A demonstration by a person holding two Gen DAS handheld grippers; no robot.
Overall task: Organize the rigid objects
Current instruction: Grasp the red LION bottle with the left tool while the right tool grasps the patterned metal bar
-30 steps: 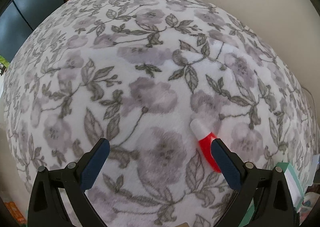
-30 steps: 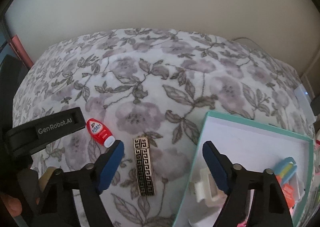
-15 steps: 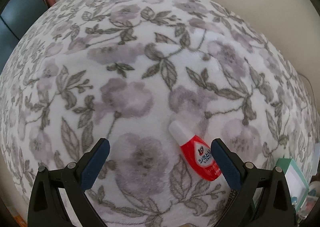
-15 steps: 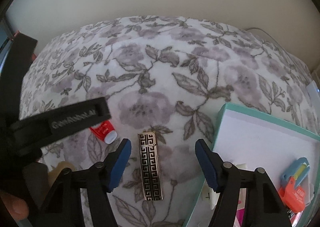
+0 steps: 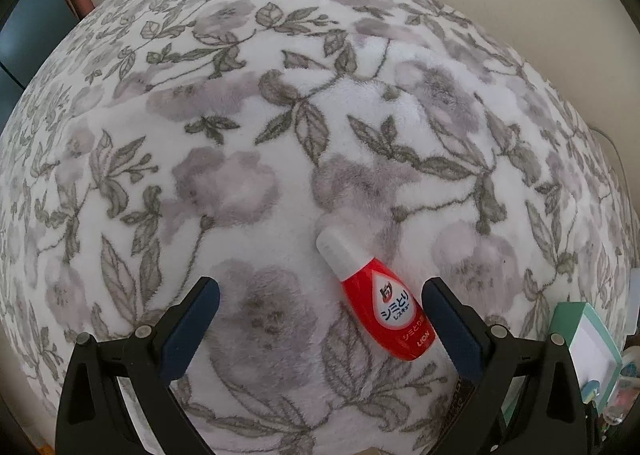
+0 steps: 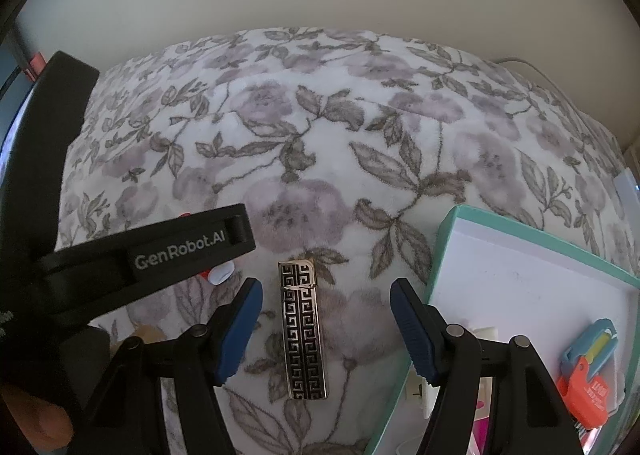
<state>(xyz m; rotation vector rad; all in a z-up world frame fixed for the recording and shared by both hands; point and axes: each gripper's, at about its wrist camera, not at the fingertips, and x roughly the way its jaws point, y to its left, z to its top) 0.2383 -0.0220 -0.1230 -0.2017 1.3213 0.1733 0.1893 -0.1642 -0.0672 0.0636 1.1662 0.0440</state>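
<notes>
A small red bottle with a white cap (image 5: 376, 295) lies on the floral blanket (image 5: 240, 135), cap pointing up-left. My left gripper (image 5: 320, 299) is open and low over it, the bottle just inside the right finger. In the right wrist view only the white cap (image 6: 221, 273) shows under the left gripper's black body (image 6: 152, 251). A flat gold-and-black patterned bar (image 6: 303, 329) lies on the blanket between the fingers of my open right gripper (image 6: 326, 305). A teal-rimmed white box (image 6: 440, 255) sits to its right.
The box holds a blue-and-orange tool (image 6: 588, 375) and white pieces (image 6: 484, 335). The box edge also shows in the left wrist view (image 5: 576, 319). A cream wall runs behind the blanket. A dark panel (image 5: 24, 43) stands at far left.
My left gripper moved right and down toward the red bottle, which now lies between its fingers. My right gripper narrowed a little and centred over the patterned bar.
</notes>
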